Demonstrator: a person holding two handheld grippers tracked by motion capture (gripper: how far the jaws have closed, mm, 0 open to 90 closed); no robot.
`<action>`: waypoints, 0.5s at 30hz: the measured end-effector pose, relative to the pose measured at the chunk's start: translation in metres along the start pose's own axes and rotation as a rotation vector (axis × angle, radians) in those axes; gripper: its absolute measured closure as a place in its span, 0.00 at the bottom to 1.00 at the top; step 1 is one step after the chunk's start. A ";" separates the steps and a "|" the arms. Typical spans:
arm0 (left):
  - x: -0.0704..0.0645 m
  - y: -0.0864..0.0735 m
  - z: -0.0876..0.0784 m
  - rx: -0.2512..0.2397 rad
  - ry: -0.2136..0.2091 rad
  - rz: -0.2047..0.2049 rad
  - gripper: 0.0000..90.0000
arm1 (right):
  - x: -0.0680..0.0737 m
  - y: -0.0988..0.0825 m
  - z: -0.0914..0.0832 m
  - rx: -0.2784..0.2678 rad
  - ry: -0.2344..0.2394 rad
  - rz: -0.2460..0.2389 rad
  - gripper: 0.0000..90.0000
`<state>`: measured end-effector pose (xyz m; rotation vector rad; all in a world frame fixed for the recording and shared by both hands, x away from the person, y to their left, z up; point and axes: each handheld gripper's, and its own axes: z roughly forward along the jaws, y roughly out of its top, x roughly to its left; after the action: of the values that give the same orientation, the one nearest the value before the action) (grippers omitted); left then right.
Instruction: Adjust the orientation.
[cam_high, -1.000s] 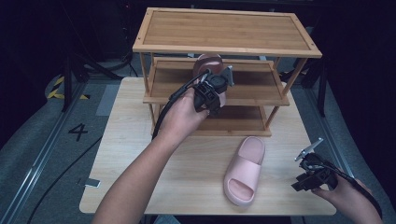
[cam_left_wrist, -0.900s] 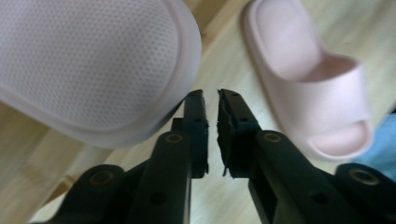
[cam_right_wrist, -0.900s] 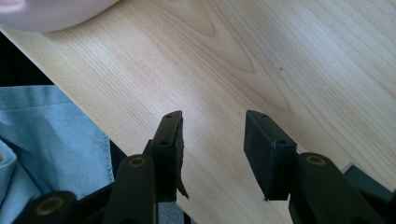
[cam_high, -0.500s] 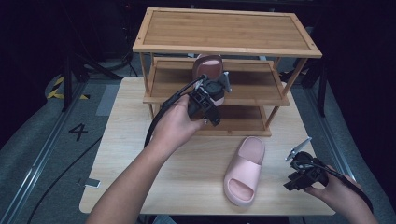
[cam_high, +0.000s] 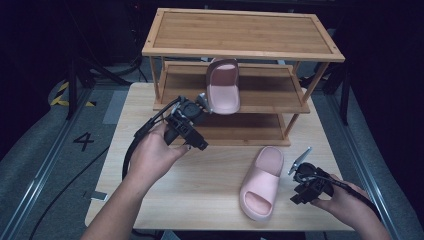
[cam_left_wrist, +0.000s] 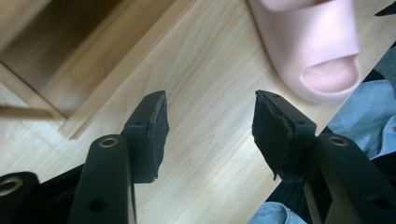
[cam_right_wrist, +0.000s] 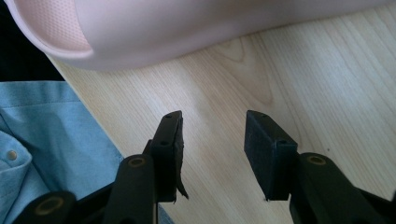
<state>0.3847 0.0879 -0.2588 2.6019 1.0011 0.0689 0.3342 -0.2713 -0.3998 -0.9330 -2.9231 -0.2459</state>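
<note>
Between the black fingers (cam_left_wrist: 152, 135) of the left gripper (cam_left_wrist: 210, 128) there is only bare table (cam_left_wrist: 210, 93): they are standing well apart and gripping nothing. Just past them, in the left gripper view, the toe end of a pink slipper (cam_left_wrist: 313, 51) is lying on the wood, and a corner of the wooden shoe rack (cam_left_wrist: 70, 60) is showing at the other side. From above, the left hand (cam_high: 152, 155) is holding that gripper in front of the rack's lower tiers, its cable looping back over the wrist.

The right gripper (cam_right_wrist: 212, 140) is likewise spread open and empty, its fingers (cam_right_wrist: 268, 149) pointing down at the table with the slipper's pale side just beyond the tips. A fold of light blue shirt (cam_right_wrist: 42, 140) is showing past the table's near edge. In the high view the right hand (cam_high: 345, 200) is carrying its gripper near the table's front right corner, just beside the slipper but not touching it.

That slipper is lying flat on the table, sole down, between the two grippers and in front of the rack. A second pink slipper (cam_high: 223, 85) is sitting on the rack's middle shelf, jutting out over that shelf's front edge. The rack's top shelf is bare.
</note>
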 end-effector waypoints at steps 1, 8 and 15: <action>0.004 -0.011 0.006 -0.014 0.002 -0.026 0.47 | 0.002 0.005 0.003 0.007 -0.002 -0.018 0.64; 0.016 -0.041 0.034 -0.023 0.012 -0.101 0.36 | 0.010 0.015 0.008 0.008 -0.004 -0.052 0.67; 0.028 -0.063 0.075 0.039 0.090 -0.197 0.25 | 0.013 0.021 0.012 0.003 -0.002 -0.073 0.68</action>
<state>0.3780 0.1262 -0.3527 2.5394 1.2973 0.1198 0.3353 -0.2452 -0.4078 -0.8277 -2.9614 -0.2444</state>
